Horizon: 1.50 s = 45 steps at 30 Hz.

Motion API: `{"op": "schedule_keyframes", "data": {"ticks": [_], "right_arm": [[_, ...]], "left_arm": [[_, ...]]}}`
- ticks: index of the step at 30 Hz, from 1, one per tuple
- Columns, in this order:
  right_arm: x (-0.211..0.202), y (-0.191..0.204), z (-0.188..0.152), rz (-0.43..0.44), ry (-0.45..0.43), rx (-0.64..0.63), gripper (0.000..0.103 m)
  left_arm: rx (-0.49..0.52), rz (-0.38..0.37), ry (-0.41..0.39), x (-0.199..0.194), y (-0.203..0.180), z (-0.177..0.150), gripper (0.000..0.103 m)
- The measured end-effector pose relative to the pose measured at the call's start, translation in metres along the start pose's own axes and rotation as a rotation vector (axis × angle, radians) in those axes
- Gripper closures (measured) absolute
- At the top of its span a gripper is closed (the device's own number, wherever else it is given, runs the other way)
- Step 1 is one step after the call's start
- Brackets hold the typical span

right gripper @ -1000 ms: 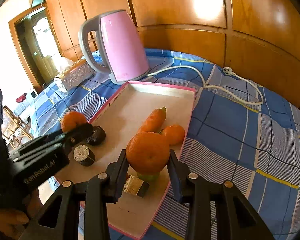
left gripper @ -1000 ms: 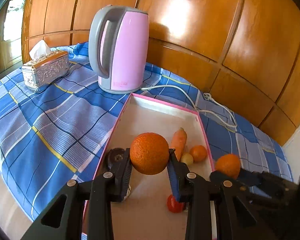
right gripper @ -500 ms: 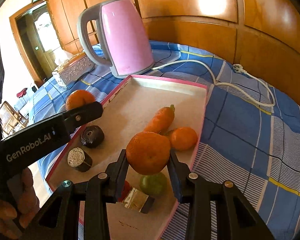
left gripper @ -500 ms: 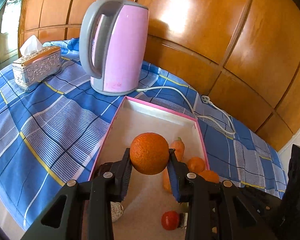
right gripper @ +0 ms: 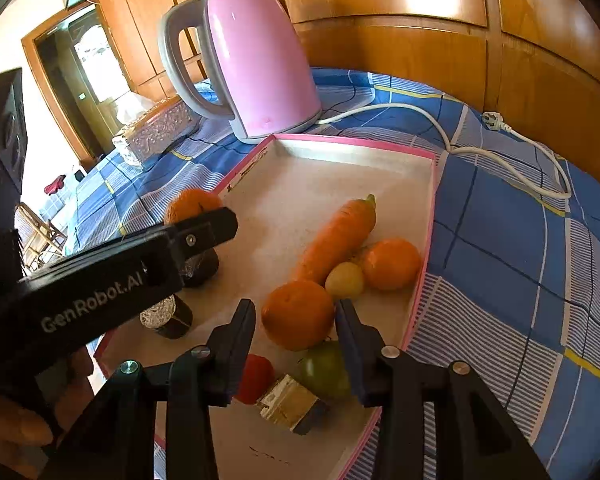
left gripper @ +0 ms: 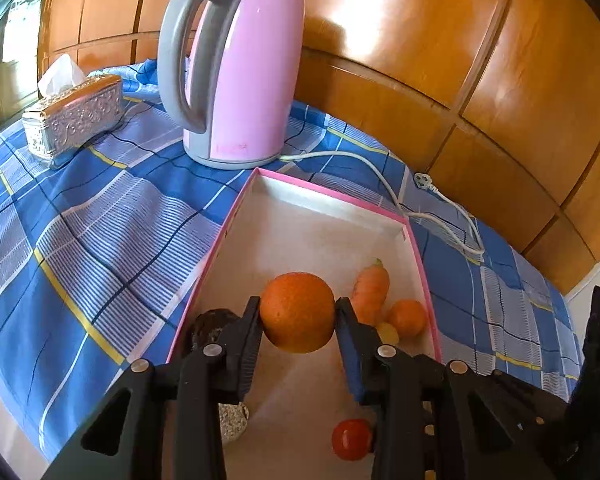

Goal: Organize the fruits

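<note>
My left gripper (left gripper: pixel 297 314) is shut on an orange (left gripper: pixel 297 312) and holds it above the pink-rimmed tray (left gripper: pixel 332 196); it also shows in the right wrist view (right gripper: pixel 196 206). My right gripper (right gripper: pixel 295 318) stands open around a second orange (right gripper: pixel 298 314), which sits in the tray (right gripper: pixel 352 144); a gap shows on the left side. In the tray lie a carrot (right gripper: pixel 336 236), a small orange (right gripper: pixel 392 264), a yellow-green fruit (right gripper: pixel 345 280), a green fruit (right gripper: pixel 325 370) and a red fruit (right gripper: pixel 256 372).
A pink kettle (left gripper: pixel 236 64) stands behind the tray, its white cord (right gripper: pixel 500 140) trailing right. A silver tissue box (left gripper: pixel 74 116) sits at the far left. Dark foil-capped pieces (right gripper: pixel 166 316) and a small block (right gripper: pixel 290 402) lie in the tray. Wood panels back the table.
My right gripper has lowered into the tray and opened, so its orange now rests there. My left gripper has moved forward over the tray, still holding its orange.
</note>
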State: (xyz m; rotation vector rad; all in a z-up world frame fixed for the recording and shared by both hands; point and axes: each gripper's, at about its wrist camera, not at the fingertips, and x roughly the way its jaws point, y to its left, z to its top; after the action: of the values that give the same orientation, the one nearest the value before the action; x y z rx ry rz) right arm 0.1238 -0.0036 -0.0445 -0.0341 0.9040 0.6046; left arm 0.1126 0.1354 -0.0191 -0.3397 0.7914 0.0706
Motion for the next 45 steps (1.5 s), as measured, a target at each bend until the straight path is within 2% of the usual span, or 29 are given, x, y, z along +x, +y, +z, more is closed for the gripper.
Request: {"op": "schedule_keyframes", "data": {"ticks": [8,11,15,25,39,45], "right_arm": [[-0.009,0.004,-0.009,0.009,-0.011,-0.007,0.061],[-0.005,0.01,-0.01,-0.036,-0.008,-0.051,0.071],[-0.002,0.001,-0.007,-0.035,-0.008,-0.01,0.071],[-0.004,0.008,-0.011,-0.054,-0.006,-0.03,0.071],[-0.03,0.014,-0.016,-0.068,-0.054,-0.008,0.071],[-0.045,0.012,-0.022,-0.105,-0.079,0.018,0.07]], "left_arm": [[-0.003,-0.009,-0.016,-0.008,0.001,-0.003,0.063],[0.009,-0.021,-0.031,-0.014,-0.004,-0.003,0.063],[0.014,-0.002,-0.056,-0.024,-0.005,-0.004,0.063],[0.008,0.087,-0.058,-0.038,0.001,-0.021,0.063],[0.029,0.111,-0.087,-0.063,-0.003,-0.039,0.059],[0.038,0.113,-0.099,-0.071,-0.006,-0.045,0.057]]}}
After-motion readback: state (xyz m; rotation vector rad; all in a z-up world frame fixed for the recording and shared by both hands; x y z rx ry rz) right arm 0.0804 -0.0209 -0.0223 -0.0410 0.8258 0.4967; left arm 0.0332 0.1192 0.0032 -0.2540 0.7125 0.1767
